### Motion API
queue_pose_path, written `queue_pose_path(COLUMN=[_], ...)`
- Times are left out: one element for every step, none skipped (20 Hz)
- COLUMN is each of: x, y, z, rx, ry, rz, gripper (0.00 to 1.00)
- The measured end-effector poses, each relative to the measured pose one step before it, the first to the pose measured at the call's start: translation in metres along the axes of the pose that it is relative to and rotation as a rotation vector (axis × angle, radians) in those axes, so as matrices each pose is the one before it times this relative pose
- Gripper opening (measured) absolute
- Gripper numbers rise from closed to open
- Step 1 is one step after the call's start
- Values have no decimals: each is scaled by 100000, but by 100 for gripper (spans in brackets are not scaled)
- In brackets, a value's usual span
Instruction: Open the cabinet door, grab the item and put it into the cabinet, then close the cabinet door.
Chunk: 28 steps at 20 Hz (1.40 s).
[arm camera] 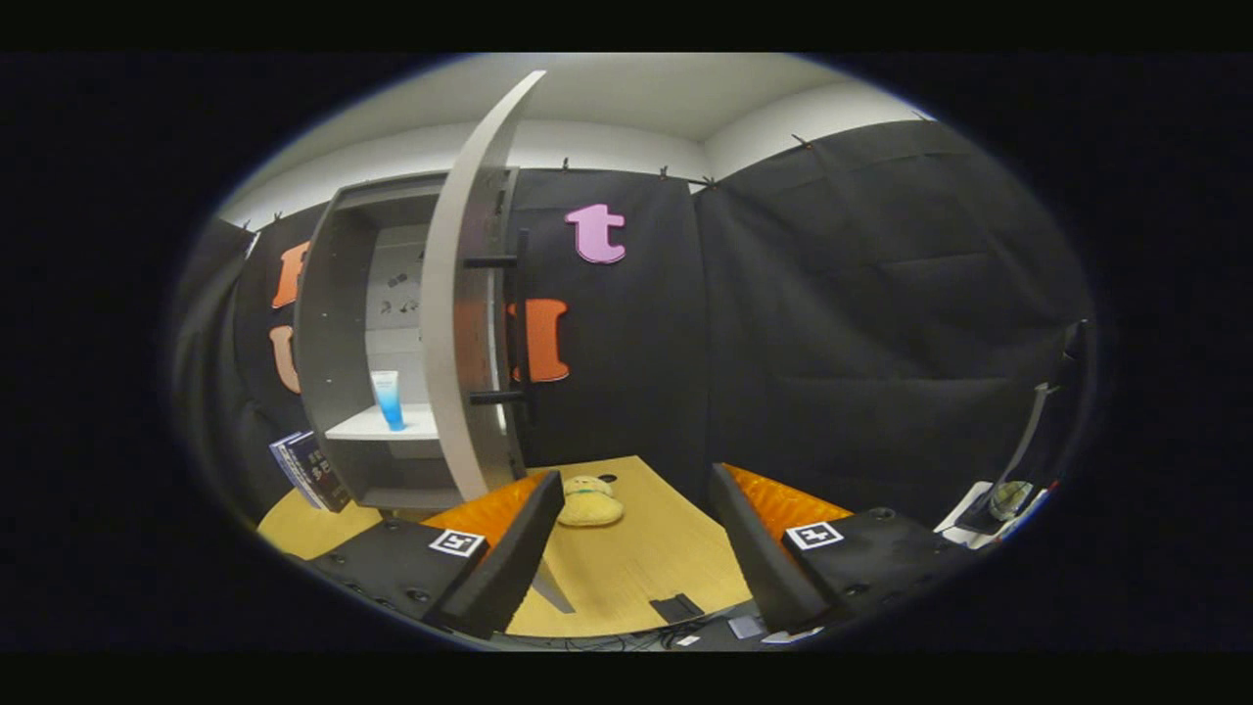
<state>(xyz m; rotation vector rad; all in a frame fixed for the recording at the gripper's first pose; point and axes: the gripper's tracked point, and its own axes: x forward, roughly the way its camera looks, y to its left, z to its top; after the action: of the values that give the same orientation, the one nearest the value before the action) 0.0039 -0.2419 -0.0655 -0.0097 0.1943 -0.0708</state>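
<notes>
A grey cabinet [338,323] stands on the wooden table, up and left of my fingers. Its door [460,323] is swung open, edge-on toward me, with a dark bar handle [519,328] on its right face. A blue-and-white tube [388,399] stands upright on the cabinet's white shelf [367,424]. A yellow plush toy [589,501] lies on the table just ahead of the left finger, near the door's foot. My gripper [636,548] is open, well above the table, with nothing between its fingers.
Dark books [308,470] lean against the cabinet's left side. The wooden table [636,568] ends near its front edge, where a small dark block [675,607] lies. A stand and white items [1008,494] sit off to the right.
</notes>
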Motion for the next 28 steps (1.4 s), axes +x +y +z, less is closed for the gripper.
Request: queue_pose_path(x=[646, 472, 361, 183, 110, 90, -145, -10, -242, -201, -182, -258, -187, -282, -220, -319, -158, -57, 24, 97, 167, 225, 571, 465, 499, 730, 886, 977], y=[203, 350, 306, 362, 242, -34, 118, 46, 169, 393, 621, 635, 838, 1029, 1081, 1240, 1365, 1491, 2144, 1753, 1762, 1634, 1618, 1690, 1590, 1528, 1411, 1614], z=[-427, -556, -514, -252, -253, 125, 73, 23, -5, 68, -144, -67, -206, -67, -140, -118, -138, -256, -29, -135, -97, -142, -28, -164, -24, -98, -173, 98], rx=[592, 209, -24, -59, -267, -472, -356, -497, -424, -50, 112, 611, 382, 332, -102, -162, -252, -4, 0, -61, -222, -121, -97, 268, 376, 485, 187, 74], ry=[778, 875, 1050, 745, 581, -471, -231, -480, -465, -361, 257, -313, 396, -90, 244, -22, 237, 76, 144, 26, 47, -67, -95, -10, 207, 134, 121, -122], rz=[804, 927, 762, 988, 36, -178, -817, -534, -214, 409, 514, 688, 781, 887, 1005, 1118, 1456, 1566, 1584, 1589, 1533, 1405, 1439, 1367, 1247, 1110, 782, 997], gripper=[96, 96, 96, 96, 96, 96, 95, 95, 95, 95, 95, 95, 95, 95, 95, 95, 95, 95, 96, 95, 96, 95, 96, 96, 96, 96, 96, 96])
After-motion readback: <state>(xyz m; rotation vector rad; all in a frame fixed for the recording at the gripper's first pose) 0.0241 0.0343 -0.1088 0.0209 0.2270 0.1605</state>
